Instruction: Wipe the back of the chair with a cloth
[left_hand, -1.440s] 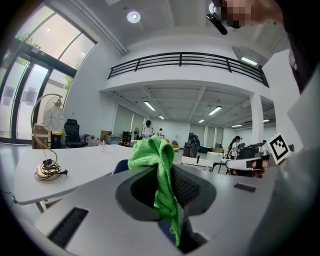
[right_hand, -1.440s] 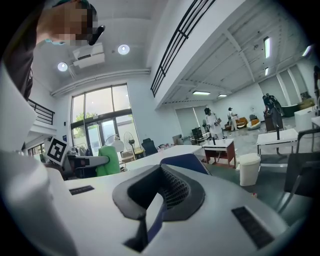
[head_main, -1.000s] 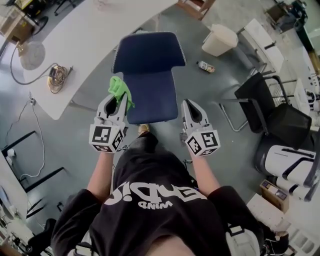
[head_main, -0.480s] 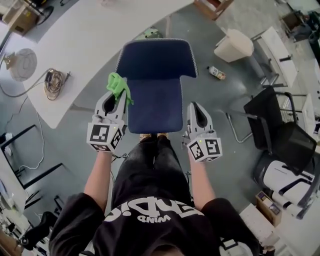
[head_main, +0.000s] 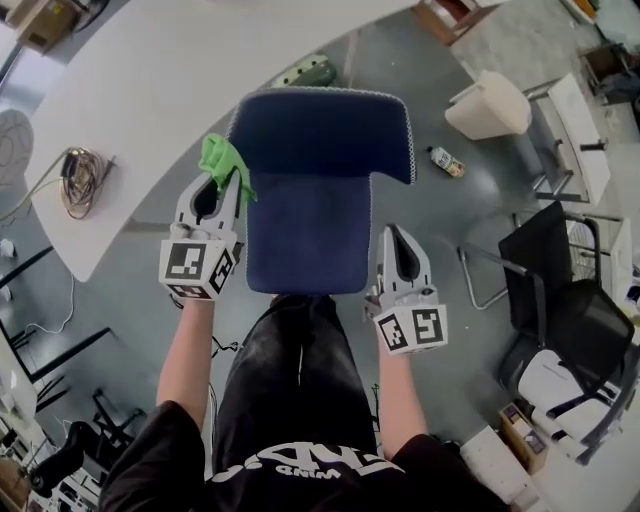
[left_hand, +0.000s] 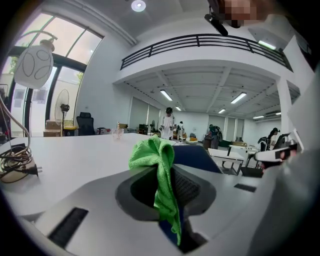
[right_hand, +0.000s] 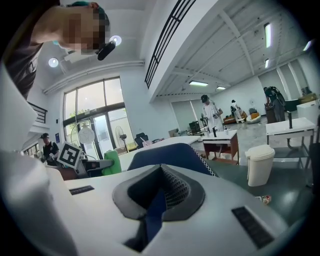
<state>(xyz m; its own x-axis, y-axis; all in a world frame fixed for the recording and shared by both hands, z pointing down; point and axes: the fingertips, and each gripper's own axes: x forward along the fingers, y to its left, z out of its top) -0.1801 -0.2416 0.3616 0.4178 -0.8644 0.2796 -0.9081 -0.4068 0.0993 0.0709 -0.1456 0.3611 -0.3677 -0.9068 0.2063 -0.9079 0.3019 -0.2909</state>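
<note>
Since a second ago you are holding both grippers further forward, and the green cloth is now sitting beside the left edge of the backrest rather than down by the seat.

You are facing a long white curved table, with the blue chair standing between you and it, its backrest toward the table. Off to your right, two black chairs are standing well apart from the blue one. A white lidded bin is standing on the floor beyond the blue chair's right side; its lid is down, so its contents are not showing.

Your forearms are reaching forward on either side of the seat, the left further ahead than the right. Your left gripper is clamping the cloth between jaws that are pressed together on it, with the cloth bunching out past the tips; whether it is touching the backrest cannot be told. Your right gripper is hanging just beside the seat's right edge, jaws drawn together on nothing.

A small bottle is lying on the floor near the bin.
</note>
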